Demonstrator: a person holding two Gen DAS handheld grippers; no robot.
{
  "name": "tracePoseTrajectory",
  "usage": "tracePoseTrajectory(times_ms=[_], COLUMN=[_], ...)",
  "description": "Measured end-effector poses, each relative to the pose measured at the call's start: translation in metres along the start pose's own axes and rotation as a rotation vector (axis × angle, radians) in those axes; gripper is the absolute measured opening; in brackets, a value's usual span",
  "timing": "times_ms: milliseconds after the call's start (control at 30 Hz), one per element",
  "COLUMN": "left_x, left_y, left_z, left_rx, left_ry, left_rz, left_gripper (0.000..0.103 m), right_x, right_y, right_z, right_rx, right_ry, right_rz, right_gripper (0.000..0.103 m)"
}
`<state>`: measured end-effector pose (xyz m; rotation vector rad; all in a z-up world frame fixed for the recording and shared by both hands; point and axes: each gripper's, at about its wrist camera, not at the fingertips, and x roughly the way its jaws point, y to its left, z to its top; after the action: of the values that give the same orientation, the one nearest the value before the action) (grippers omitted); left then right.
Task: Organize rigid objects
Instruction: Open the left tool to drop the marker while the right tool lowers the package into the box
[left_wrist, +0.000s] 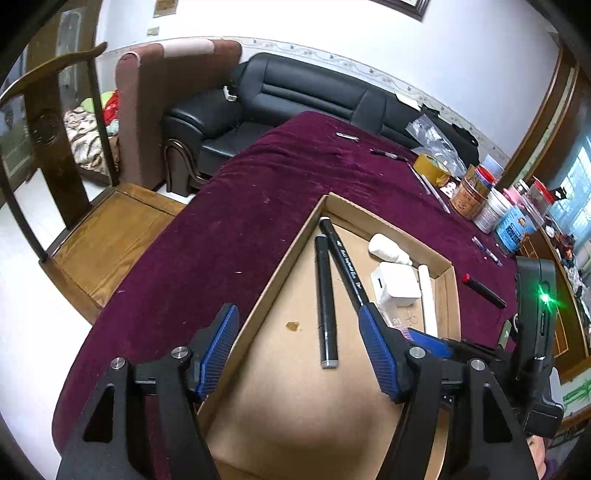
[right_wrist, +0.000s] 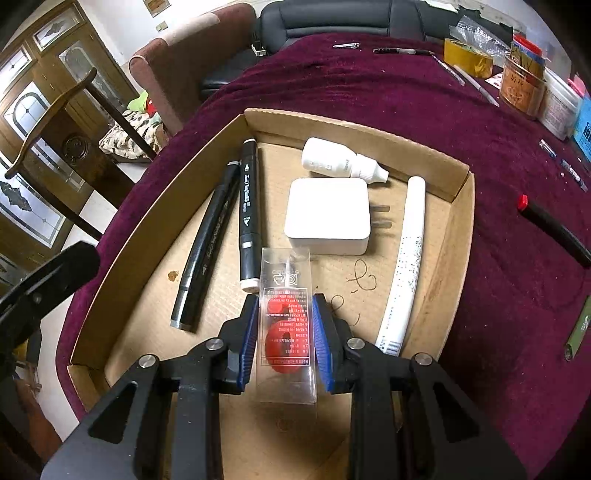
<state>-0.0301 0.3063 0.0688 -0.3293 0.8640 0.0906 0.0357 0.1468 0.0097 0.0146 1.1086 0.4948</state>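
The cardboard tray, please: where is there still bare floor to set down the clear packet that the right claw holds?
The near half of the cardboard tray is bare, below the two black markers and left of the long white tube. The far half is crowded: white charger, white dropper bottle. The right claw grips the clear packet there; the left claw hangs open.
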Motion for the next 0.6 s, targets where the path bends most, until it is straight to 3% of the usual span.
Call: tracePoseTrajectory(times_ms=[200, 333, 367, 467, 600], left_x=[-0.005, -0.011, -0.013, -0.018, -0.021], left_y=[-0.001, 0.001, 0.002, 0.004, 0.002], left_z=[-0.005, -0.012, -0.014, -0.018, -0.02], left_rx=[-0.006, -0.013, -0.015, -0.016, -0.016], left_ry=[-0.017, -0.015, -0.019, -0.031, -0.034], left_rz=[0.028, 0.038, 0.041, 0.056, 0.056], left_gripper=[0.062, 0.062, 0.063, 0.064, 0.065], right_x=[-0.003, -0.031, -0.04, -0.071, -0.099], right_y=[0.0, -0.008, -0.012, -0.03, -0.051], right_z=[-0.003, -0.009, -0.011, -0.024, -0.044], right_rx=[-0.012, -0.014, -0.011, 0.031, 0.08], right_ry=[0.007, -0.073, -0.099, -0.207, -0.3], right_rz=[0.037, 0.042, 0.038, 0.013, -0.039], right_gripper=[0.027, 0.027, 0.03, 0.056, 0.059])
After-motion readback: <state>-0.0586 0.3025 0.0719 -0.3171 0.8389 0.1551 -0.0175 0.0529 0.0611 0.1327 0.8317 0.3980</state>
